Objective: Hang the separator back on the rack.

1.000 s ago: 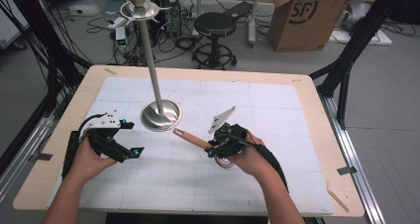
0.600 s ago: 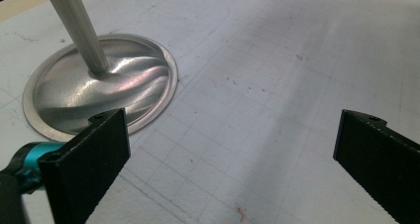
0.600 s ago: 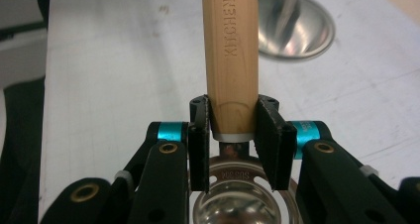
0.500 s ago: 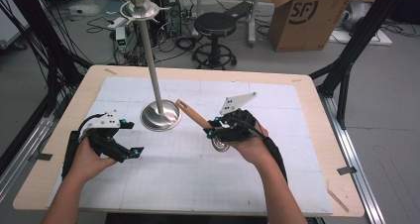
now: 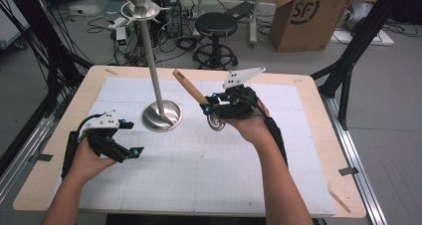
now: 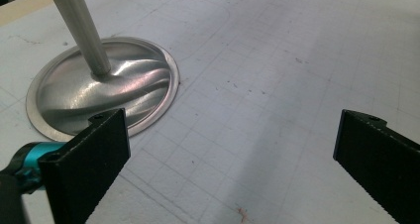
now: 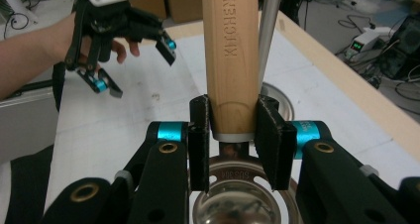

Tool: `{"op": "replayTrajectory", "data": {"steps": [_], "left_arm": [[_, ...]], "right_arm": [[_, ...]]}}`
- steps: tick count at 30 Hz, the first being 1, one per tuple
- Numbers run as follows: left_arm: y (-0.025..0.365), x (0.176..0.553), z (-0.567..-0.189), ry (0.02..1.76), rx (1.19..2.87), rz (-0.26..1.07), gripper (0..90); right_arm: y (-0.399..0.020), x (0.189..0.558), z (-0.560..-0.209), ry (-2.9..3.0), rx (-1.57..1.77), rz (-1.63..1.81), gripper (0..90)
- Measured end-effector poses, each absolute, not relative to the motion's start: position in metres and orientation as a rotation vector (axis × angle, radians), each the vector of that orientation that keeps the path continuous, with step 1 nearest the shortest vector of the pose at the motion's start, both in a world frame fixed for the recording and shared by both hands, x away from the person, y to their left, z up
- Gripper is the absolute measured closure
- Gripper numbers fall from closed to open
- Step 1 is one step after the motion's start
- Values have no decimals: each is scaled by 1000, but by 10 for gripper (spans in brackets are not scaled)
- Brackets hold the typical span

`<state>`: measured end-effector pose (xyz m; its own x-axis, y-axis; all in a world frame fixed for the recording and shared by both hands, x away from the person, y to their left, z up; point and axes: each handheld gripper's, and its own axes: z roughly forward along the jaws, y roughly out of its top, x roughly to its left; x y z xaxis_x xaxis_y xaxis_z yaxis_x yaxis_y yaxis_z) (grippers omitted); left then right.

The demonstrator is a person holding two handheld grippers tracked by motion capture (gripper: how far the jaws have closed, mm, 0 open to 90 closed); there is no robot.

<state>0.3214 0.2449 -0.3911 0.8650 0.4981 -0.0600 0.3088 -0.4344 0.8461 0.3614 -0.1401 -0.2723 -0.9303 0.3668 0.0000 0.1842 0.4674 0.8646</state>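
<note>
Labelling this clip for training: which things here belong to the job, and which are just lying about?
In the job:
wooden-handled metal strainer, clamped in the right gripper
tall steel utensil stand
left gripper, open, idle

Lying about:
black round stool
cardboard box
floor cables

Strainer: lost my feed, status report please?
Right gripper shut on strainer's wooden handle. Left gripper open, empty. Steel stand close beside handle.

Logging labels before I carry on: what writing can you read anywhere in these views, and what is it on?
"KITCHEN", cut off at the top edge: burned into the wooden handle of the utensil clamped in the right gripper.
"SF": on the cardboard box on the floor behind the table.
Stamped characters on the utensil's metal head: too small to read.
Display on the white device: unreadable.
</note>
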Motion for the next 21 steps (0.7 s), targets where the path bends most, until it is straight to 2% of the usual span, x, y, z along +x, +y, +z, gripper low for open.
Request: {"op": "replayTrajectory", "data": {"steps": [14,21], "left_arm": [[246,321,-391,583,2053,244,16],[245,321,-391,589,2049,245,16]], "right_arm": [[-123,378,-220,2454,420,1498,687],[-121,385,-208,2427,430,1516,688]]}}
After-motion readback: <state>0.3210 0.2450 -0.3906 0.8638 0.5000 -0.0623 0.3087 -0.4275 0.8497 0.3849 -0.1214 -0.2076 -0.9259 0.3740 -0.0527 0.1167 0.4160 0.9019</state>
